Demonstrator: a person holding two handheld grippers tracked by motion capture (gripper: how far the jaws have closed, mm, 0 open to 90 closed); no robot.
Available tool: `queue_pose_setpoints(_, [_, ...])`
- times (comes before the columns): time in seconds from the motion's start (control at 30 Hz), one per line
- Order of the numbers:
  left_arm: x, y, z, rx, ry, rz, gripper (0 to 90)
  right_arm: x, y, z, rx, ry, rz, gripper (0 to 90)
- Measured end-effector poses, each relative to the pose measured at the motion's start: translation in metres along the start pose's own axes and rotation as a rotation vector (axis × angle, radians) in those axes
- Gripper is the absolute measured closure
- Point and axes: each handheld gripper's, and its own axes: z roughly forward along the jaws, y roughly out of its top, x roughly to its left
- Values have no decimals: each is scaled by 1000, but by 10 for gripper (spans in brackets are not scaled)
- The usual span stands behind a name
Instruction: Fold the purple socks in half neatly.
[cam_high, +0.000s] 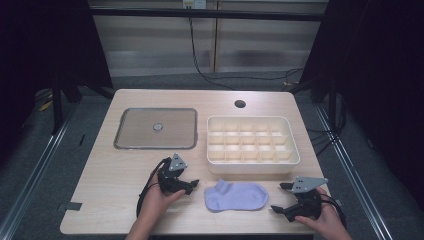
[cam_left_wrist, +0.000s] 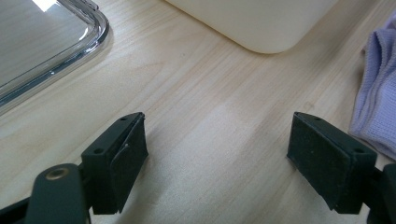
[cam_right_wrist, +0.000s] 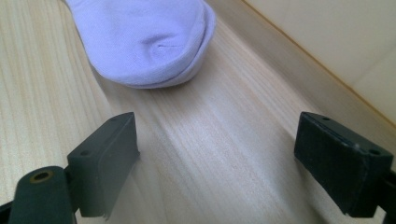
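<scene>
Flanking the sock (cam_high: 235, 195) w/ both grippers, approach step by my read: left gripper (cam_high: 192, 184) just left of it, right gripper (cam_high: 281, 197) just right, fingers apart on both, nothing held. Sock lies flat on tabletop (cam_high: 125, 175). Next prob: close in, pinch an edge.

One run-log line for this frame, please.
left gripper: open, empty | right gripper: open, empty | sock: flat on table between them, untouched | divided bin: behind sock
</scene>
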Motion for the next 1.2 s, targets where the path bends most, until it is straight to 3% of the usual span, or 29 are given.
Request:
queue_pose_setpoints(0.53, [-2,0,0,-2,9,-12,194,0,0,0,-1,-3,1,134])
queue_pose_setpoints(0.67, [-5,4,-3,40,10,-8,233,-1,0,0,-3,-2,4,144])
queue_pose_setpoints(0.77, [-10,6,-4,62,-4,-2,256,-2,1,0,-8,-2,5,183])
queue_pose_setpoints(0.83, [-14,10,-7,74,-43,-29,273,-3,0,-1,-19,0,2,228])
queue_pose_setpoints(0.97, [-18,15,-10,93,-64,-58,289,-4,0,-2,-22,6,-3,266])
queue_pose_setpoints(1.0, [-19,17,-12,112,-97,-88,296,-4,1,-3,-19,23,3,307])
queue_pose_setpoints(1.2, [-23,21,-14,143,-134,-115,317,0,5,0,-8,40,-25,360])
